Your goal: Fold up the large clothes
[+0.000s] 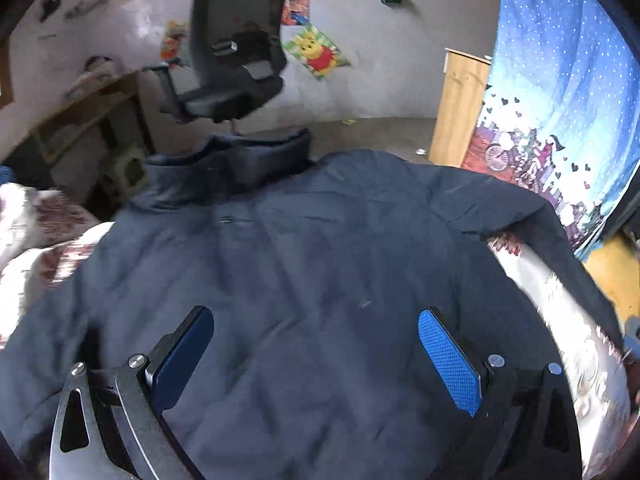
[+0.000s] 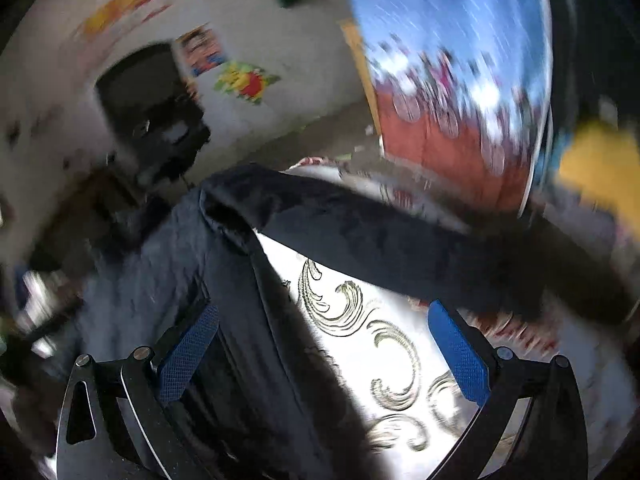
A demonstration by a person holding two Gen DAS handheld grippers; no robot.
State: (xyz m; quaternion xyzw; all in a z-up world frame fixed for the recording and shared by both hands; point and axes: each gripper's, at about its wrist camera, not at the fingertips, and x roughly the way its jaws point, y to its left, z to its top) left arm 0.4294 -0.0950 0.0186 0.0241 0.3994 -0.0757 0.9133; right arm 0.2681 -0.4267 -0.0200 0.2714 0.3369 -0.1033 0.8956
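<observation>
A large dark navy jacket (image 1: 288, 240) lies spread flat on a white bedspread (image 1: 568, 320) with a scroll pattern, collar (image 1: 228, 164) at the far end. My left gripper (image 1: 316, 344) is open and empty, hovering over the jacket's lower body. In the right wrist view the jacket's right side (image 2: 248, 300) and its outstretched sleeve (image 2: 380, 248) show, blurred by motion. My right gripper (image 2: 324, 344) is open and empty, above the jacket's side edge and the bare bedspread (image 2: 360, 320) under the sleeve.
A black office chair (image 1: 232, 52) stands beyond the collar by a wall with posters. A wooden cabinet (image 1: 460, 108) and a blue patterned curtain (image 1: 560, 92) are at the right. A desk (image 1: 80, 120) is at the left. Rumpled bedding (image 1: 36, 216) lies left of the jacket.
</observation>
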